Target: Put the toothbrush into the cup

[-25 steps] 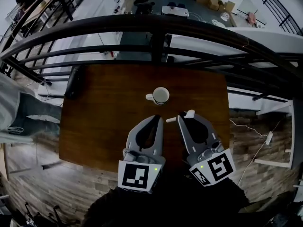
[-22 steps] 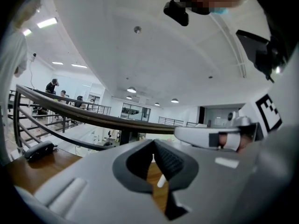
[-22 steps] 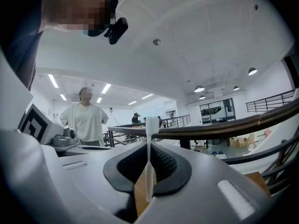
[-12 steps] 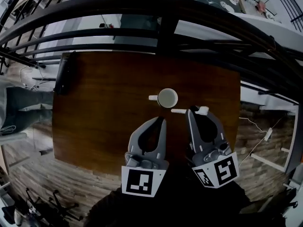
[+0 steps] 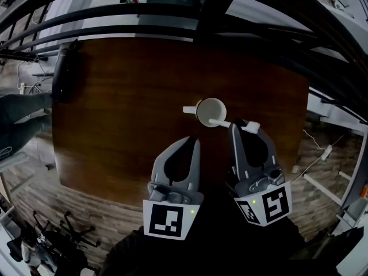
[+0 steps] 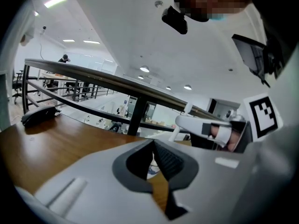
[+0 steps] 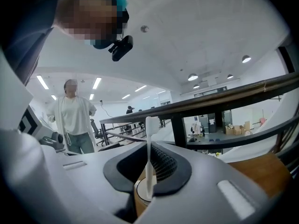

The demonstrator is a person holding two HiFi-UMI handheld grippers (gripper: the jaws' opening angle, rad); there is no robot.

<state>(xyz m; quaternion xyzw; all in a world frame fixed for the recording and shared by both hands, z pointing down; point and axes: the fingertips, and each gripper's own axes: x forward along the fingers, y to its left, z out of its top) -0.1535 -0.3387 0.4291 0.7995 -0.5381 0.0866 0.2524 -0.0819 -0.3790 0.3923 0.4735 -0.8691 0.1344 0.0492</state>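
A white cup (image 5: 211,112) with its handle to the left stands near the middle of the brown table (image 5: 121,108). My right gripper (image 5: 235,126) is shut on a white toothbrush (image 5: 221,123), held crosswise just right of the cup. The brush's thin end reaches over the cup's rim and its head sticks out to the right. In the right gripper view the toothbrush (image 7: 149,139) stands upright between the jaws, with the cup (image 7: 141,199) just beyond them. My left gripper (image 5: 195,140) hovers shut and empty below the cup, a little to its left.
A black object (image 5: 63,71) lies at the table's far left edge. A dark metal railing (image 5: 172,16) runs along the far side of the table. A person (image 7: 72,120) stands off to the left in the right gripper view.
Both grippers have moved forward and down toward the cup. The toothbrush's thin end, earlier short of the cup, now lies over its rim.
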